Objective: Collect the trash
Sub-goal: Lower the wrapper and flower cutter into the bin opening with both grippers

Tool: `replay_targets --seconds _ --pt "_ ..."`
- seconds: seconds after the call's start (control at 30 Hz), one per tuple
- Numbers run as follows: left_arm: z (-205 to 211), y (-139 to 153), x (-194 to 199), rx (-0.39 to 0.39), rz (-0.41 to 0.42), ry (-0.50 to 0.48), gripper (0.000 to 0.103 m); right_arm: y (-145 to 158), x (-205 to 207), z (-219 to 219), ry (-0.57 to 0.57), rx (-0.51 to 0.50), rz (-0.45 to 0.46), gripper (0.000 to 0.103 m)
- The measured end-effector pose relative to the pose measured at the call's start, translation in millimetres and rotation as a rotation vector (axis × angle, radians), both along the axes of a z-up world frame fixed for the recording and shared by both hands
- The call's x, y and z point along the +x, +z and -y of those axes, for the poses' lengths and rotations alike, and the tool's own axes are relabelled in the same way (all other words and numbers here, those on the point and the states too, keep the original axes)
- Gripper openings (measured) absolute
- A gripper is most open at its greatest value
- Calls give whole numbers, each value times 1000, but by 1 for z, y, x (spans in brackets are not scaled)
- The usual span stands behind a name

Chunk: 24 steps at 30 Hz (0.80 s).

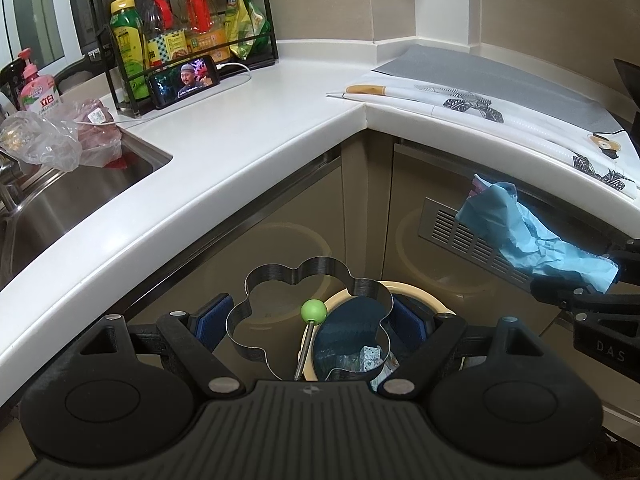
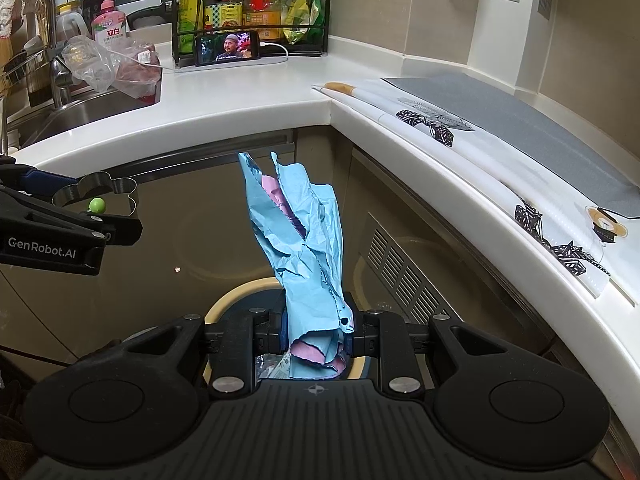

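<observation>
Two grippers hang over the bin (image 2: 224, 296): left gripper (image 1: 308, 320) clamps a flower-shaped metal ring (image 1: 280, 280), right gripper (image 2: 316, 338) pinches crumpled blue paper (image 2: 296, 232).

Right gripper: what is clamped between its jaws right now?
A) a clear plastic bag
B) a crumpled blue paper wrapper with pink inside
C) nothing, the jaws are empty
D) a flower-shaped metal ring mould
B: in the right wrist view the right gripper has its jaws closed on the crumpled blue paper wrapper, held above the trash bin.
</observation>
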<state>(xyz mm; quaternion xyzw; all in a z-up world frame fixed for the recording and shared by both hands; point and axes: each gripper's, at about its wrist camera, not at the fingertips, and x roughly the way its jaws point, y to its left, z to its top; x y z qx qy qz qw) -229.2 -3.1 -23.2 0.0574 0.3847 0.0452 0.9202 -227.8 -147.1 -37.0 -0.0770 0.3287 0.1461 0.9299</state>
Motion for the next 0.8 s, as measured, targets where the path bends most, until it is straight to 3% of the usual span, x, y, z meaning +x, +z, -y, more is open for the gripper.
replay_targets --seconds 0.8 --pt "-1 -28 36 -6 -135 43 88 -15 22 -6 9 -25 -52 26"
